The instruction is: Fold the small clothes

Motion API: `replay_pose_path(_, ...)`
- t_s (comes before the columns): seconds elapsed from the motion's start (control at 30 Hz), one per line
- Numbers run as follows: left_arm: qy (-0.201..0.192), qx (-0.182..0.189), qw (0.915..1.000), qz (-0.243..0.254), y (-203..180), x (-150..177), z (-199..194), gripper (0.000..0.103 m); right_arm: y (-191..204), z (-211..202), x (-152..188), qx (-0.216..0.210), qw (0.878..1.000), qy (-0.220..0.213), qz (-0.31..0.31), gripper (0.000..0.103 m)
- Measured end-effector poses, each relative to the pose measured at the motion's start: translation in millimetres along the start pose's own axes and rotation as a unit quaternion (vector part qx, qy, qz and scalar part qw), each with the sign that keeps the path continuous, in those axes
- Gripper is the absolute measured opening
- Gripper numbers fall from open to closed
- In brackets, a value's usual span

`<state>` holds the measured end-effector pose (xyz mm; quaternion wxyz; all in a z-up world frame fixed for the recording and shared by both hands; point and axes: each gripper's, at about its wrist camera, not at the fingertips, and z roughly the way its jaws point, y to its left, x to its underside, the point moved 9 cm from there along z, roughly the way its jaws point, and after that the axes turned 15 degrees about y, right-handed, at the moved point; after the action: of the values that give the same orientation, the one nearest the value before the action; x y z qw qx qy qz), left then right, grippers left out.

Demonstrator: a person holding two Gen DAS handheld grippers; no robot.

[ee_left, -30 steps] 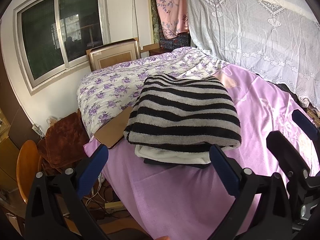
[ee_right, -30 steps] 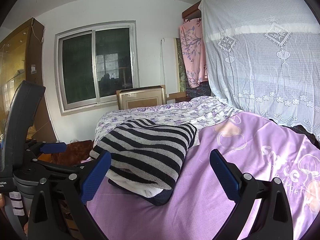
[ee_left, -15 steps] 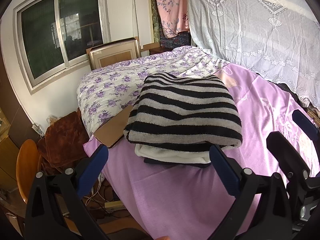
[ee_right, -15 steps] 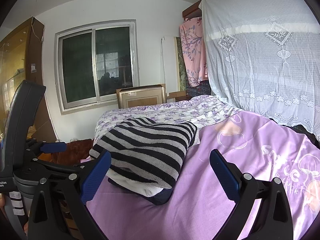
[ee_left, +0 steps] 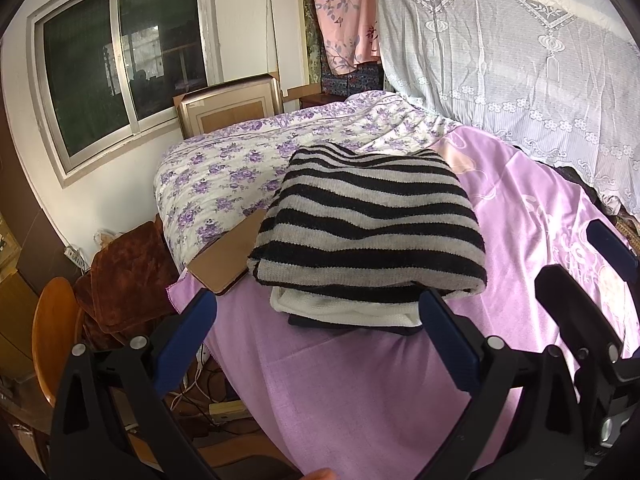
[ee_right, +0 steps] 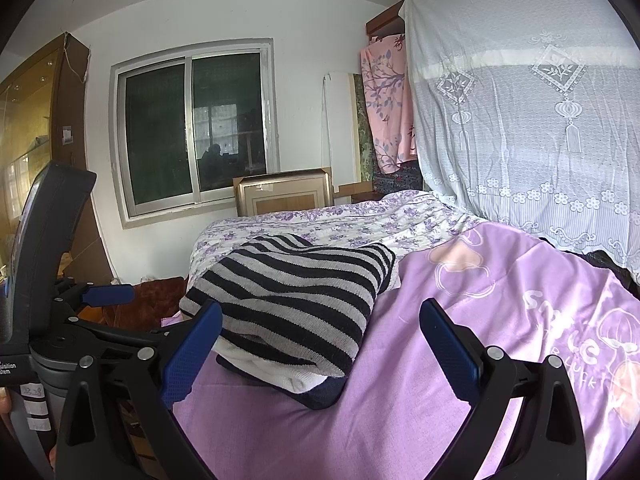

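A folded black-and-grey striped sweater tops a stack over a white garment and a dark one, on the bed.

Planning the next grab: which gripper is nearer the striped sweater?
Left. The left gripper faces the striped sweater head-on, just short of the stack's front edge. The right gripper sits off to the sweater's right, over the purple sheet. Both are open.

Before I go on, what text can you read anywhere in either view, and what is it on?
"smile", white letters printed on the purple bed sheet.
A second line of white print below it: only partly legible, not readable for certain.
"2228", apparently, handwritten on a white tape label on the left gripper's handle; unsure.
Small white print above that label: cut off, too small to read.
Left wrist view: the sheet's print is unreadable.
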<state>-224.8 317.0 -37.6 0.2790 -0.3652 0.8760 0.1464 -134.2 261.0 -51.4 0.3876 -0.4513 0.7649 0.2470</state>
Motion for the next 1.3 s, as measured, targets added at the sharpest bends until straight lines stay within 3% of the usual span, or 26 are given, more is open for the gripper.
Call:
replay_pose_path(0.8,-0.006,0.010,0.9999,0.003,1,1,-1,0.099,0,-3,1,-0.009,1.000,0.000,-0.006,0.099)
replay_pose_path(0.9,-0.028,-0.021,0.9994,0.004,4,-1,-10,0.099,0,-4,3,-0.009,1.000,-0.001,-0.007,0.099)
replay_pose_path(1.07,-0.005,-0.008,1.0000,0.000,2,-2,-4,0.099,-1,-5,4,-0.008,1.000,0.002,-0.006,0.100)
replay_pose_path(1.3,-0.013,-0.031,0.9994,0.000,2,-3,-7,0.099,-2,-5,5,-0.012,1.000,0.002,-0.007,0.099)
